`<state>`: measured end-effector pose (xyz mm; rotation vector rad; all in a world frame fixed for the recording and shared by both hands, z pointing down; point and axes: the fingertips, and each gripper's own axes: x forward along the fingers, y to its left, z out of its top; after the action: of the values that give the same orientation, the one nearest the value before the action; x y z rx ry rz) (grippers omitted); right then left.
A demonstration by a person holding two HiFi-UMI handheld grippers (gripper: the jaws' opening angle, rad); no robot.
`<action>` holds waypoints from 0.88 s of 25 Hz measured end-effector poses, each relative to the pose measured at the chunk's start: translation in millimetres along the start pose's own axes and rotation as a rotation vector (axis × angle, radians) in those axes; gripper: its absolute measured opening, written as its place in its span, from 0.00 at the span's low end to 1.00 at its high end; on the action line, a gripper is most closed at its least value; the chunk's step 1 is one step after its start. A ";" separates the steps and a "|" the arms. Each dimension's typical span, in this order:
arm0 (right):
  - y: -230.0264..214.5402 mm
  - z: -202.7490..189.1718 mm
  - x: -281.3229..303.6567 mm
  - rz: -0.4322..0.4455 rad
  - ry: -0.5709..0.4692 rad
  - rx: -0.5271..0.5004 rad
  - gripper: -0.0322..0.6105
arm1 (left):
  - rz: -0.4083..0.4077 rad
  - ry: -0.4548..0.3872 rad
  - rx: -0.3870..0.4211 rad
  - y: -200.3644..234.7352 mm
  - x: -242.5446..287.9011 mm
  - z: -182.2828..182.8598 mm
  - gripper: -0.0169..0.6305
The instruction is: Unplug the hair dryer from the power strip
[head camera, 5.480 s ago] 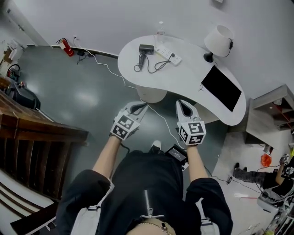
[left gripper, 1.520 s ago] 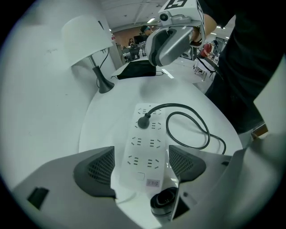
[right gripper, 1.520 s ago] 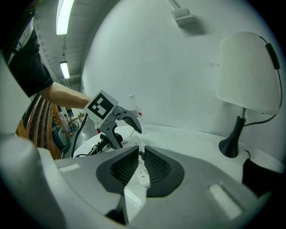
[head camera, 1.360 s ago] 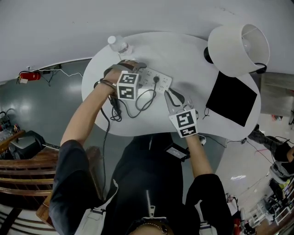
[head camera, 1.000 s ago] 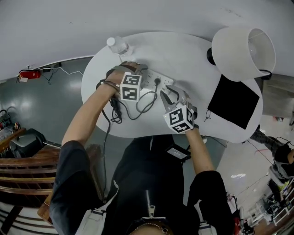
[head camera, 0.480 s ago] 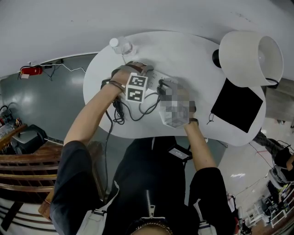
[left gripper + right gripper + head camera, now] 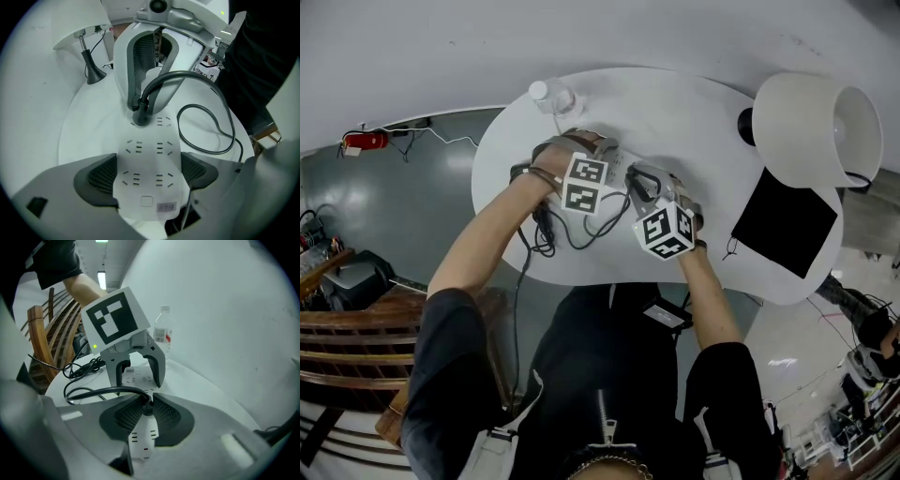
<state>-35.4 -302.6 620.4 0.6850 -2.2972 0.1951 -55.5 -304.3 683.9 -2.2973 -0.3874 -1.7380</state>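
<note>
A white power strip (image 7: pixel 147 187) lies on the white table (image 7: pixel 694 103), and my left gripper (image 7: pixel 147 161) is shut on its near end with a pad against each long side. A black plug (image 7: pixel 140 115) sits in a far socket. My right gripper (image 7: pixel 147 404) faces the left one and is shut on that plug (image 7: pixel 148 409). In the head view both grippers, left (image 7: pixel 605 164) and right (image 7: pixel 639 180), meet over the strip. The black cord (image 7: pixel 206 126) loops off to the side. The hair dryer itself is hidden under the left hand.
A clear water bottle (image 7: pixel 551 94) stands near the table's far edge, just behind the left hand. A white lamp (image 7: pixel 816 127) and a black pad (image 7: pixel 783 223) occupy the right part of the table. Slack cord is coiled near the front left edge (image 7: pixel 542 234).
The right gripper has moved up and left from the table's front to the strip, and its jaws have shut round the plug. The left gripper has stayed on the strip's end.
</note>
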 end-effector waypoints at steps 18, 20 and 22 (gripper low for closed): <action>-7.2 1.7 -0.9 -0.019 -0.022 0.125 0.15 | 0.007 0.018 0.007 0.3 2.1 -0.4 0.65; -4.4 0.5 -0.9 -0.041 -0.025 0.103 0.15 | 0.007 0.020 0.008 0.3 2.3 -0.5 0.65; -3.6 0.6 -0.8 -0.051 -0.029 0.094 0.15 | 0.008 0.023 0.008 0.4 2.1 -0.9 0.65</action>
<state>-33.3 -305.5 619.3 0.7984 -2.3068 0.2720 -55.6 -304.9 686.2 -2.2682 -0.3799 -1.7547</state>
